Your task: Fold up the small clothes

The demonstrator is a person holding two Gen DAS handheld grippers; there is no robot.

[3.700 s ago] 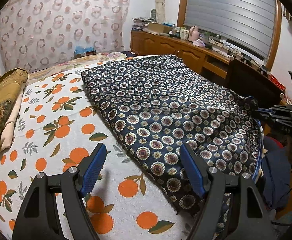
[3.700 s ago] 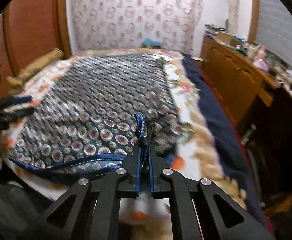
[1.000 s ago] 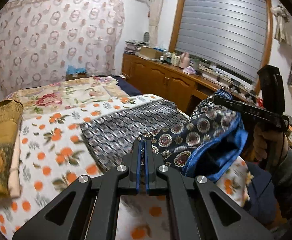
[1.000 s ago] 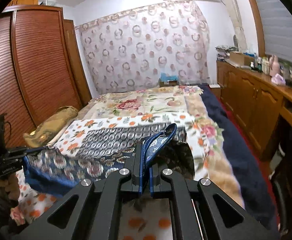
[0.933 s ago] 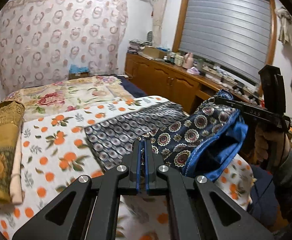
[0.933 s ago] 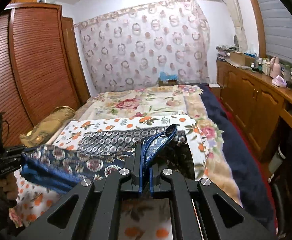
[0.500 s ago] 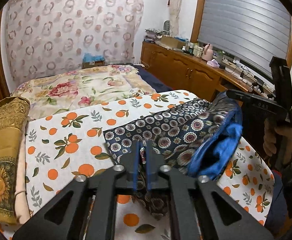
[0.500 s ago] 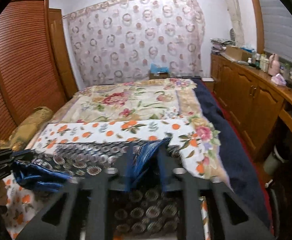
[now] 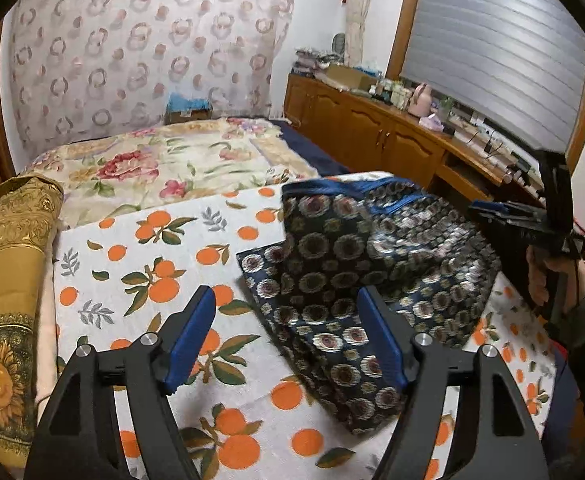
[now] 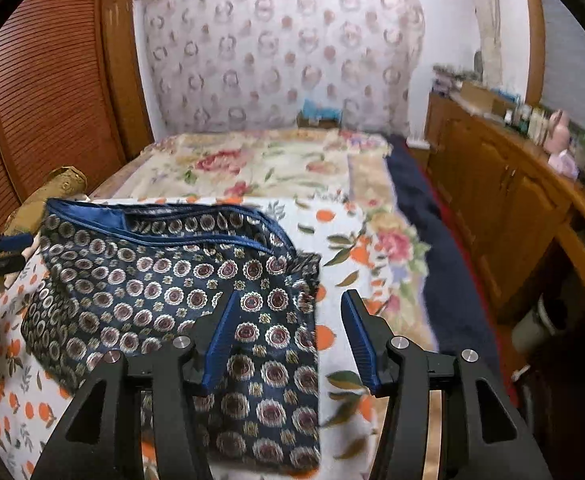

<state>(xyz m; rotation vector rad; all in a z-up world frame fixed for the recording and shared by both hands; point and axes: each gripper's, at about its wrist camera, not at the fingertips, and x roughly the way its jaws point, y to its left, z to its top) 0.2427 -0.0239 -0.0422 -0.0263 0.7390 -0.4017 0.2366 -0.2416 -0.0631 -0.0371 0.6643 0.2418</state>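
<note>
A dark navy garment with a round flower print and blue lining (image 9: 356,264) lies folded over on the orange-print sheet (image 9: 140,272). It also shows in the right wrist view (image 10: 164,292). My left gripper (image 9: 288,336) is open and empty, just above the garment's near left edge. My right gripper (image 10: 288,344) is open and empty over the garment's near right corner. The right gripper also shows at the right of the left wrist view (image 9: 524,220).
A folded gold blanket (image 9: 4,272) lies along the bed's left side. A floral quilt (image 9: 164,164) covers the far half of the bed. A wooden cabinet (image 10: 504,200) runs along the right, a wooden wardrobe (image 10: 44,88) on the left.
Both grippers held the garment lifted, carried its edge over toward the far side, then opened and let it drop. The garment now lies folded on the sheet.
</note>
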